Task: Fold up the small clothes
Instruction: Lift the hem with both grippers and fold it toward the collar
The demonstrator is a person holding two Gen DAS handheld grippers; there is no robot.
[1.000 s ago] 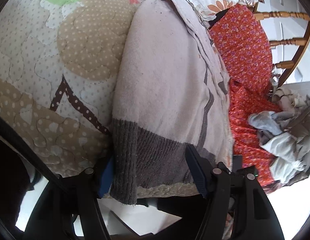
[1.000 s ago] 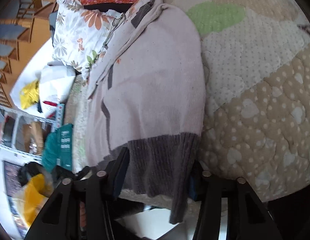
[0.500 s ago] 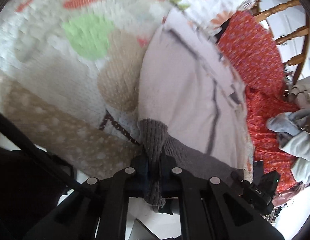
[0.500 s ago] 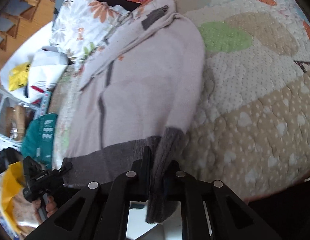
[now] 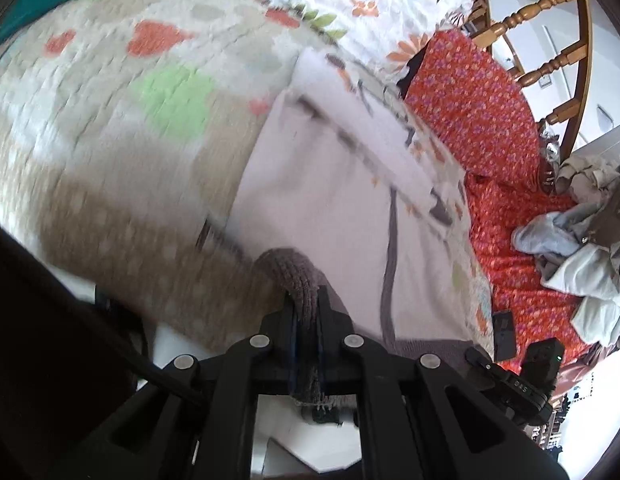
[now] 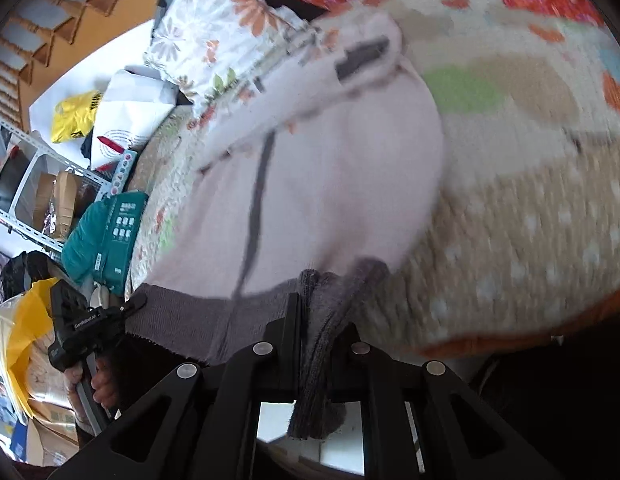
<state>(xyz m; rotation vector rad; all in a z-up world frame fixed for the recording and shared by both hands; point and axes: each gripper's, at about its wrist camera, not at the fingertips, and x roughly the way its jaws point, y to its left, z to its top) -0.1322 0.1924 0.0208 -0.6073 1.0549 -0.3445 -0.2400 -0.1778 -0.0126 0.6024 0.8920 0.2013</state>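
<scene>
Left tongs (image 5: pixel 306 312) and right tongs (image 6: pixel 322 324) each clenched on a corner of the grey ribbed hem (image 5: pixel 294 276) of the pale pink knitted sweater (image 5: pixel 330 184), spread on the quilted patchwork bedspread (image 5: pixel 110 120). Best carried level and together toward twelve o'clock, hem taut, laid square on the collar. At one o'clock, floral pillow (image 5: pixel 370 0) close to the collar; at three o'clock, heaped grey laundry (image 5: pixel 582 248) on red floral cloth (image 5: pixel 482 108).
</scene>
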